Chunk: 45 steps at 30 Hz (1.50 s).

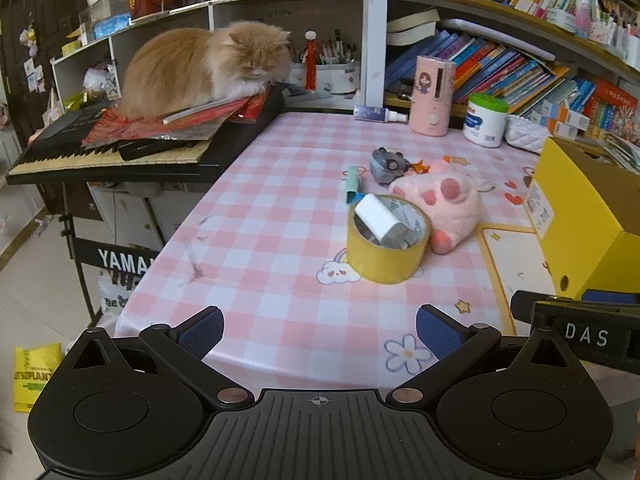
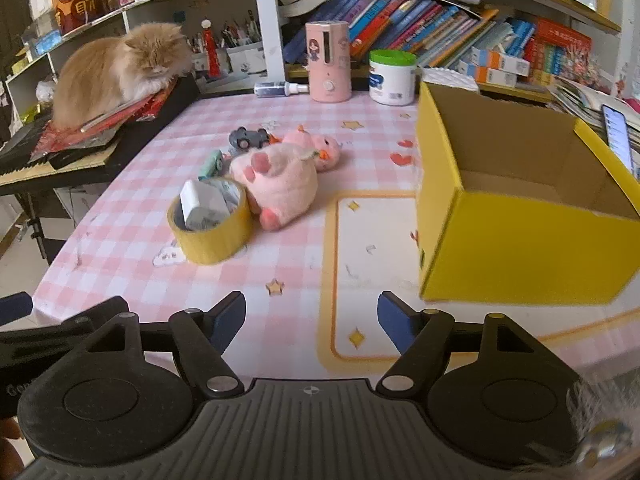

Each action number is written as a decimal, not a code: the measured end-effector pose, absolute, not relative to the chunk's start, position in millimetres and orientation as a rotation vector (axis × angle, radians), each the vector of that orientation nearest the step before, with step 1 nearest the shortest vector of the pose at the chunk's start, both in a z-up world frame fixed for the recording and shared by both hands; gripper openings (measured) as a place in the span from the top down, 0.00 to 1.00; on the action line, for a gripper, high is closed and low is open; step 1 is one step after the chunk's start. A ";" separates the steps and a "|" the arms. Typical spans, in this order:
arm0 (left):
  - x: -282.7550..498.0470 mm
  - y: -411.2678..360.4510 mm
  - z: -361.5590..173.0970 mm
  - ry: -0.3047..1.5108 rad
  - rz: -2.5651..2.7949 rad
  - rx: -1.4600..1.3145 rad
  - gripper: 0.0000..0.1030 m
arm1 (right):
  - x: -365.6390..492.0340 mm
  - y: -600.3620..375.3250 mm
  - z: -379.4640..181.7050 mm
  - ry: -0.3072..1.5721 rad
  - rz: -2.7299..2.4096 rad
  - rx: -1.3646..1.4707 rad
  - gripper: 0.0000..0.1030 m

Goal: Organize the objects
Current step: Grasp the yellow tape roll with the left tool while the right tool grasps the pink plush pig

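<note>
A yellow tape roll [image 1: 386, 256] [image 2: 212, 236] stands on the pink checked table with a white charger [image 1: 378, 218] [image 2: 200, 200] lying in its hole. A pink plush toy [image 1: 448, 200] [image 2: 280, 184] lies just right of it. A grey toy car [image 1: 386, 164] [image 2: 246, 138] and a teal object [image 1: 353, 184] [image 2: 211, 163] lie behind. An open, empty yellow box [image 2: 520, 248] [image 1: 580, 220] stands at the right. My left gripper [image 1: 320, 330] is open and empty at the table's front edge. My right gripper [image 2: 312, 318] is open and empty, left of the box.
An orange cat [image 1: 204, 66] [image 2: 120, 68] lies on red papers on a keyboard [image 1: 120, 152] at the left. A pink humidifier [image 2: 329, 62], a white tub [image 2: 392, 78] and a spray bottle [image 2: 280, 88] stand at the back. Bookshelves [image 2: 440, 24] rise behind.
</note>
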<state>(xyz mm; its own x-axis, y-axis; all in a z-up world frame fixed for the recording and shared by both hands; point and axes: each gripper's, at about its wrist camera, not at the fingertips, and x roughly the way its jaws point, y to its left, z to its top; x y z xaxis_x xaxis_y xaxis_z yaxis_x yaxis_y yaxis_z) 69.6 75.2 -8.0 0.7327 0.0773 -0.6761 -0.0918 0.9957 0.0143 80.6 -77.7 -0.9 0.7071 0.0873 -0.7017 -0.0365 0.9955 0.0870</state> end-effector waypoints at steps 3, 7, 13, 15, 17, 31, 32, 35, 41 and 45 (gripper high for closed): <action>82.0 75.1 -9.9 0.752 0.103 -0.020 0.00 | 95.9 -76.8 -1.2 0.787 0.090 0.067 0.32; 99.3 73.8 -11.7 0.757 0.106 -0.020 0.00 | 116.1 -79.1 0.8 0.779 0.112 0.071 0.32; 127.1 66.5 -16.4 0.762 0.088 -0.010 0.01 | 147.3 -82.3 11.1 0.736 0.167 0.074 0.32; 137.5 62.4 -19.6 0.771 0.074 -0.003 0.01 | 157.7 -82.9 13.5 0.727 0.183 0.072 0.32; 148.4 57.7 -24.5 0.783 0.058 0.009 0.01 | 170.0 -84.5 14.3 0.729 0.192 0.075 0.32; 216.3 24.1 -60.8 0.832 -0.031 0.122 0.00 | 252.9 -81.2 -2.5 0.848 0.285 0.029 0.18; 219.1 22.8 -62.8 0.832 -0.035 0.128 0.01 | 257.2 -80.1 -4.0 0.854 0.289 0.024 0.18; 226.3 21.4 -68.1 0.840 -0.055 0.141 0.18 | 267.8 -76.4 -8.2 0.872 0.299 0.009 0.18; 215.9 43.1 -51.1 0.788 -0.100 0.032 0.18 | 277.9 -75.4 -9.6 0.882 0.317 0.013 0.17; 203.1 64.2 -38.2 0.735 -0.083 -0.026 0.18 | 281.4 -79.1 -10.1 0.892 0.326 0.037 0.17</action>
